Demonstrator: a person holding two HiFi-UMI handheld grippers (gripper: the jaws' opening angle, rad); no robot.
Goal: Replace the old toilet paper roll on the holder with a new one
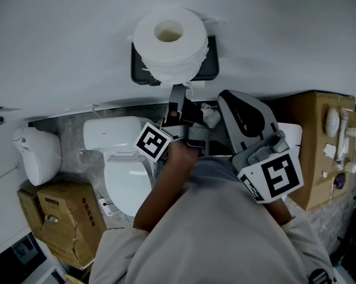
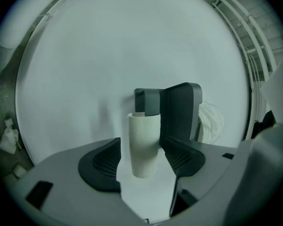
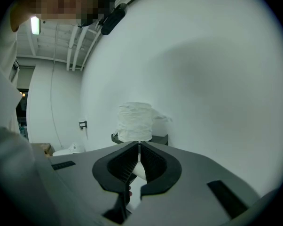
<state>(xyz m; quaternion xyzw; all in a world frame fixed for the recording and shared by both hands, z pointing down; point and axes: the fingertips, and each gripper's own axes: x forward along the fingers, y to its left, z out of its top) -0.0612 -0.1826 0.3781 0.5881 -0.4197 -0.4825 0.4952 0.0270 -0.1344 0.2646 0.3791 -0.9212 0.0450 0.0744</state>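
Observation:
A full white toilet paper roll (image 1: 169, 40) stands on end on the black wall holder (image 1: 210, 70); the right gripper view shows the same roll (image 3: 134, 121) on the holder (image 3: 160, 139). Just under the holder is my left gripper (image 1: 184, 114). In the left gripper view this left gripper (image 2: 142, 159) is open, and a bare cardboard tube (image 2: 144, 145) stands upright between the pads with a gap at its left side. Behind the tube is the dark holder (image 2: 179, 107). My right gripper (image 1: 225, 96) (image 3: 138, 159) is shut, pointing at the wall below the roll.
A white toilet (image 1: 128, 176) sits below the left gripper, with a white bin (image 1: 39, 152) and a brown cardboard box (image 1: 62, 218) to its left. A brown box (image 1: 317, 141) with small white items stands at the right. Crumpled tissue (image 2: 10, 140) lies on the floor.

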